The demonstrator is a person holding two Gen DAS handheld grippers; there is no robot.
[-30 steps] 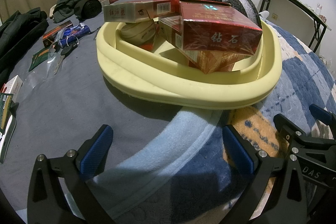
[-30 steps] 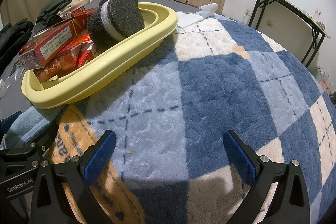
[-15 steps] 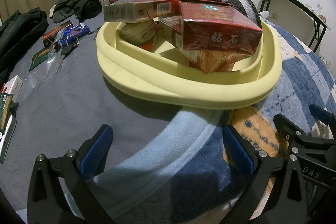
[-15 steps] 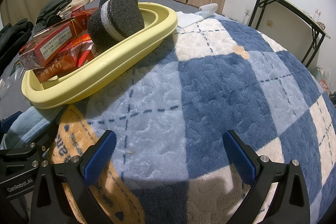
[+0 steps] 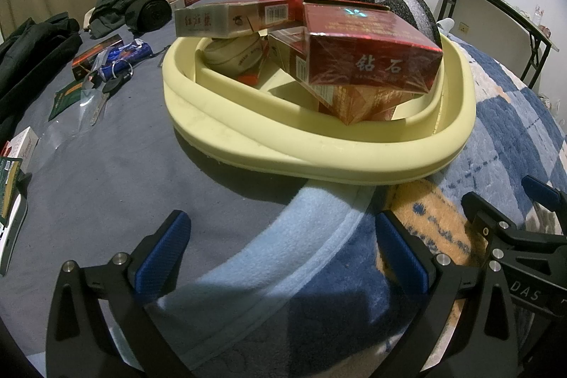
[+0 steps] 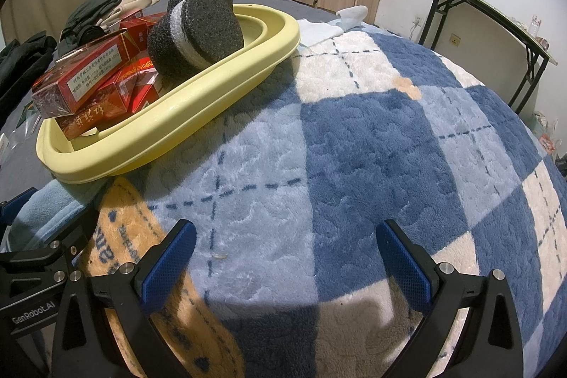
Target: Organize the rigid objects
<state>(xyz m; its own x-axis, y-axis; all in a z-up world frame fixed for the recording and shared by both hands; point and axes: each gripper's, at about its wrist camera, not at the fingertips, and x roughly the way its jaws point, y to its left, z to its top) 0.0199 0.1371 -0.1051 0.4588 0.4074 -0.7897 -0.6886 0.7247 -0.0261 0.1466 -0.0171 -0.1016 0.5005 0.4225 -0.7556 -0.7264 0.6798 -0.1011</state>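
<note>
A pale yellow basin sits on the bed, also in the right wrist view. It holds several red cartons, a cream round tin and two black foam blocks with a white band. My left gripper is open and empty, in front of the basin. My right gripper is open and empty over the checked blanket, right of the basin.
Loose items lie on the grey sheet left of the basin: a red box, a blue packet, a key, boxes at the left edge. Dark clothes at the back. A folding table stands at right.
</note>
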